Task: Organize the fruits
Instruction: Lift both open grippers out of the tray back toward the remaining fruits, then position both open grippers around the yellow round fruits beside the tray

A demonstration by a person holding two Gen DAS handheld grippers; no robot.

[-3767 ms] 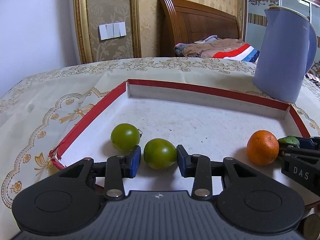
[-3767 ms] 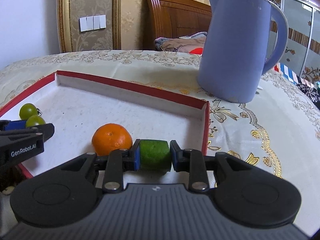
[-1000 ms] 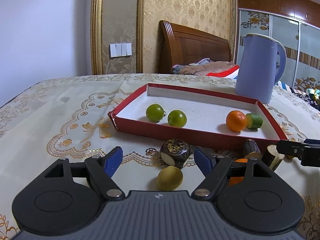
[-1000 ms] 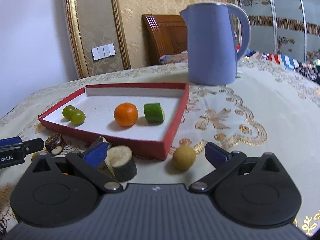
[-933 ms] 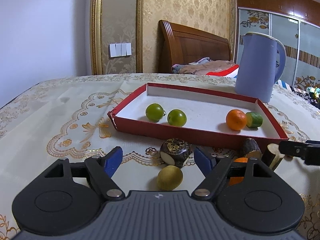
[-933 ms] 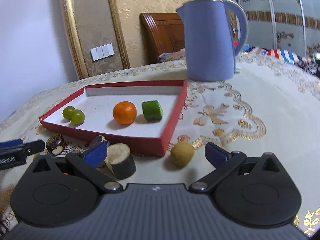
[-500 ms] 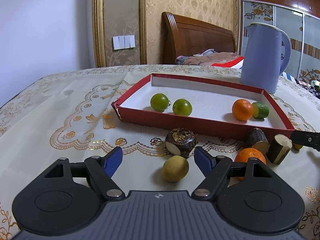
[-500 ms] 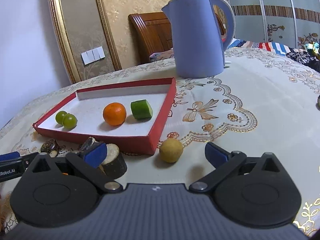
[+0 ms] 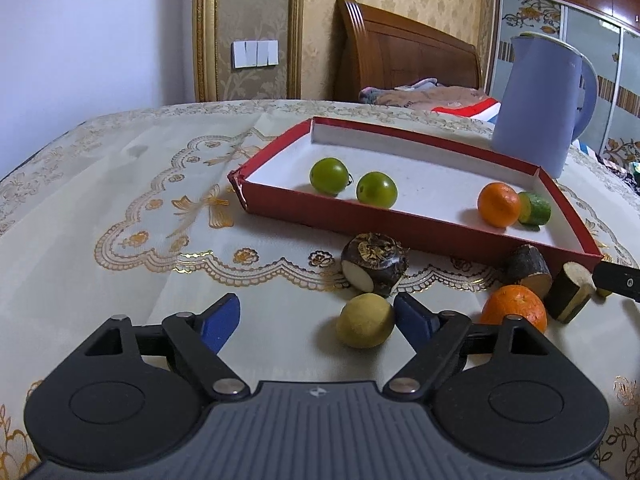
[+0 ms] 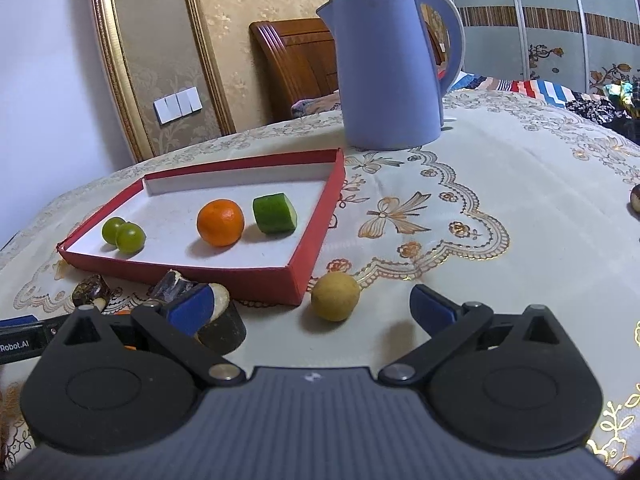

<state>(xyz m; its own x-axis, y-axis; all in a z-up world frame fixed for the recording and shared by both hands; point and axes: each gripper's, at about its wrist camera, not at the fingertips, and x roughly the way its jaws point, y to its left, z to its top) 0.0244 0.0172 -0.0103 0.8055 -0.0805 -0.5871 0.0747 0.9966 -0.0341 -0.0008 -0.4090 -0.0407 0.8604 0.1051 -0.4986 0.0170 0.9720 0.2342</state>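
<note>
A red tray (image 9: 420,230) (image 10: 316,240) holds two green fruits (image 9: 329,176) (image 9: 376,189), an orange (image 9: 498,205) (image 10: 220,222) and a green cucumber chunk (image 9: 535,208) (image 10: 275,213). In front of it on the cloth lie a yellow-brown fruit (image 9: 365,326), a dark taro piece (image 9: 374,263), a second orange (image 9: 514,307) and two dark cut chunks (image 9: 527,265) (image 9: 570,297). My left gripper (image 9: 318,320) is open and empty, the yellow fruit by its right finger. My right gripper (image 10: 310,308) is open and empty around another yellow-brown fruit (image 10: 335,296).
A blue kettle (image 9: 538,104) (image 10: 390,68) stands behind the tray's far right corner. A dark cut chunk (image 10: 222,320) sits by my right gripper's left finger. The patterned tablecloth (image 9: 120,208) spreads to the left. A small dark item (image 10: 635,198) lies far right.
Both grippers let go of fruit in the tray and drew back to the near side of it. In the last second both shifted slightly; each stays open.
</note>
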